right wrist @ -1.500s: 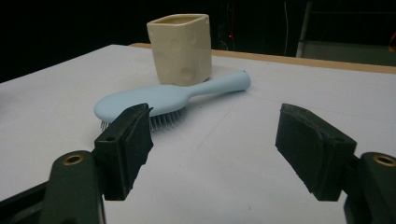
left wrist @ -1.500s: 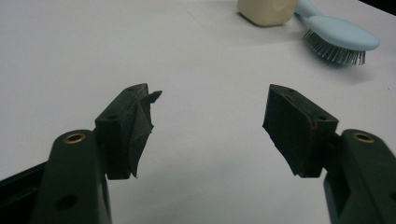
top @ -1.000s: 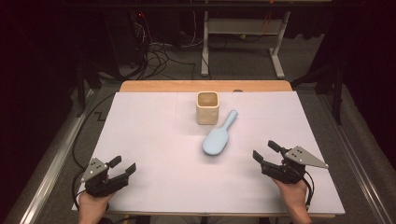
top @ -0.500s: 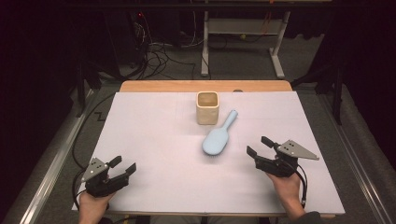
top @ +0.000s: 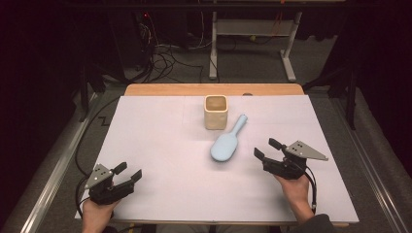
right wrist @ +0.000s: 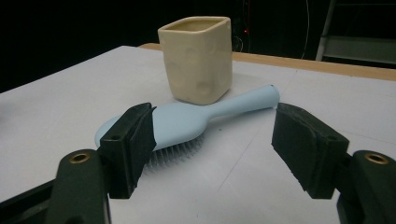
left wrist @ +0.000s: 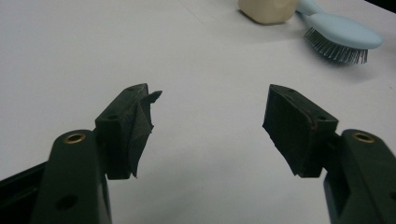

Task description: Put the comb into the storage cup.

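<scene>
Fingers [right wrist: 133, 140] of the right gripper [top: 268, 149] stand well apart with nothing between them, and the jaws frame the light blue hairbrush [top: 227, 143] as seen along the right gripper view; no contact yet. Left gripper [top: 127, 173] likewise spread wide and empty, parked low on the white table cover [top: 160, 126], well apart from the brush. Taking the cream square cup [top: 215, 111] as landmark: brush lies just beside the cup on the person's near-right side, bristles down, handle tip [top: 241, 118] pointing away and close by the cup's right wall, broad head toward the right gripper. Whether handle and cup touch cannot be told. Cup upright, mouth open; its inside is not clear enough to read. Judged step: approach, right gripper closing on the brush, grasp not begun. Likely aim is brush into cup, though that is a guess from the layout. Next move calls for the jaws to go forward and down until they straddle the head or the neck of the handle, then close. Handle is narrower, probably the surer bite. Watch the cup: nudging the brush sideways could knock it.
</scene>
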`<state>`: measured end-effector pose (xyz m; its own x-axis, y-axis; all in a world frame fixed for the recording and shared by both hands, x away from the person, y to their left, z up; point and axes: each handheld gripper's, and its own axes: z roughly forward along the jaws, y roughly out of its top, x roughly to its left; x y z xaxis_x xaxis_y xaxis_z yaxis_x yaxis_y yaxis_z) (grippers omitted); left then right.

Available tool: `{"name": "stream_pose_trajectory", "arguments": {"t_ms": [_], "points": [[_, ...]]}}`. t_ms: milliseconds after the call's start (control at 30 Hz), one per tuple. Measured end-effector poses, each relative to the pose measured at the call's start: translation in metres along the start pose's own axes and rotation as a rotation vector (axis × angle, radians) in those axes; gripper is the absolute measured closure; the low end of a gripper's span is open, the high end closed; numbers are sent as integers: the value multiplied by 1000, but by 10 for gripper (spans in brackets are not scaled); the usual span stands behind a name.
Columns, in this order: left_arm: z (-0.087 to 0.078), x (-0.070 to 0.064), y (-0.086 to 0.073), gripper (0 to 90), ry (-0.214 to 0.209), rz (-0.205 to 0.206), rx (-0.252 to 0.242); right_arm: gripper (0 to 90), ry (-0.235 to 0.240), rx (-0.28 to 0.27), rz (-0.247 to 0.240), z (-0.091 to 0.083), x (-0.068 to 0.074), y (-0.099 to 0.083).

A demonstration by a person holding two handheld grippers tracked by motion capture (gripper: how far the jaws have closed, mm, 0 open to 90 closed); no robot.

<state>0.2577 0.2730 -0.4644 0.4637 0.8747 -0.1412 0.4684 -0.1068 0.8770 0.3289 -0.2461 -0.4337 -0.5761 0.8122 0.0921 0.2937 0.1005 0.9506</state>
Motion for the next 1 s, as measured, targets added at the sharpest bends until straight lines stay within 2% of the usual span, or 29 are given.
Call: {"name": "stream_pose_trajectory", "arguments": {"t_ms": [533,1000], "points": [[1,0,0,332,-4,2,7,324,25,10,4,20,2,16],[1,-1,0,331,-5,7,10,329,17,15,3,32,-2,26]]}}
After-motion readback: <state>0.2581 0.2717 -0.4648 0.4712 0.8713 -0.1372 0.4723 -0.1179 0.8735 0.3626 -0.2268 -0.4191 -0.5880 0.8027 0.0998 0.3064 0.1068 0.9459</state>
